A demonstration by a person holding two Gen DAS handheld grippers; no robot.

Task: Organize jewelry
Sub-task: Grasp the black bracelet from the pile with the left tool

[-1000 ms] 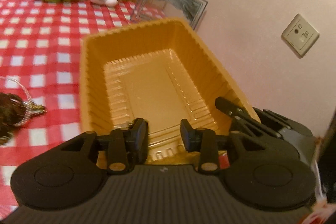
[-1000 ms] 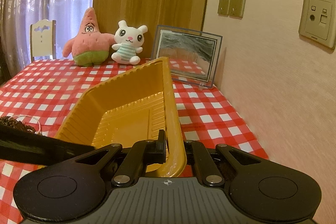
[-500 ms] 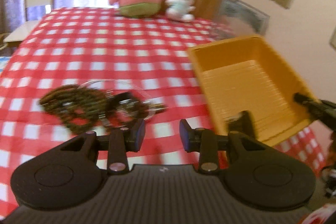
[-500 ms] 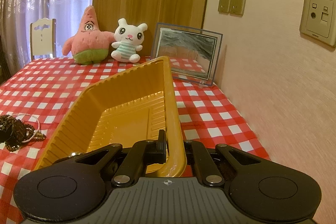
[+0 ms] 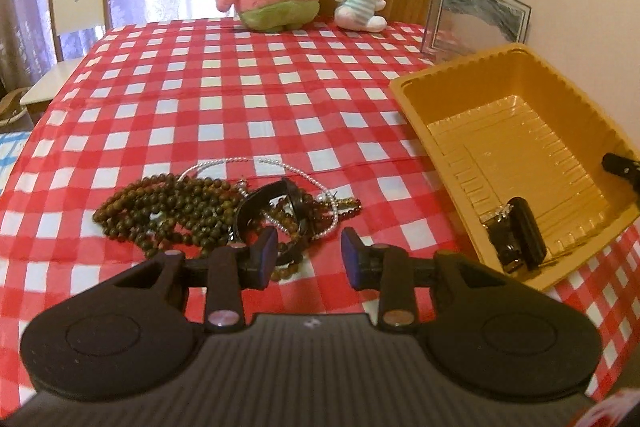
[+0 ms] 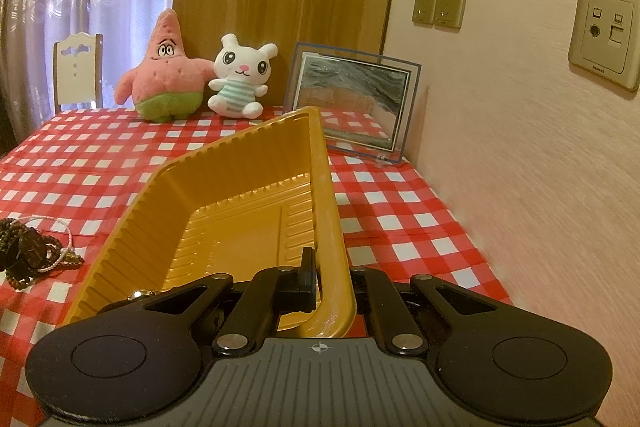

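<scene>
Tangled jewelry pile [image 5: 224, 211] lying on the checked tablecloth [image 5: 248, 99], lower left of centre in the left wrist view, far left edge in the right wrist view [image 6: 32, 251]. Made up of dark wooden bead strands [image 5: 160, 207], a thin pearl string [image 5: 288, 167] and a black bangle [image 5: 276, 215] resting on top. Probably light, limp and snag-prone: beads likely to slither and drag neighbours along, pearl string likely fragile if pulled. Best hold judged to be the stiff bangle rim, or 1 bunched loop of beads lifted clear of the rest.

Left gripper [image 5: 308, 255] just this side of the pile, pads parted by a modest gap, nothing between them. Right gripper [image 6: 332, 283] pinched tight on the near wall of the orange tray [image 6: 224, 195], which tips up on that side. Tray at right of the left wrist view [image 5: 512, 75], already holding 1 black watch-like piece [image 5: 516, 239] in its near corner.

Compared with 1 second ago: left wrist view then filled by the tray interior, now swung across to face the pile. Right wrist view unchanged, apart from a dark bar at lower left now gone.
</scene>
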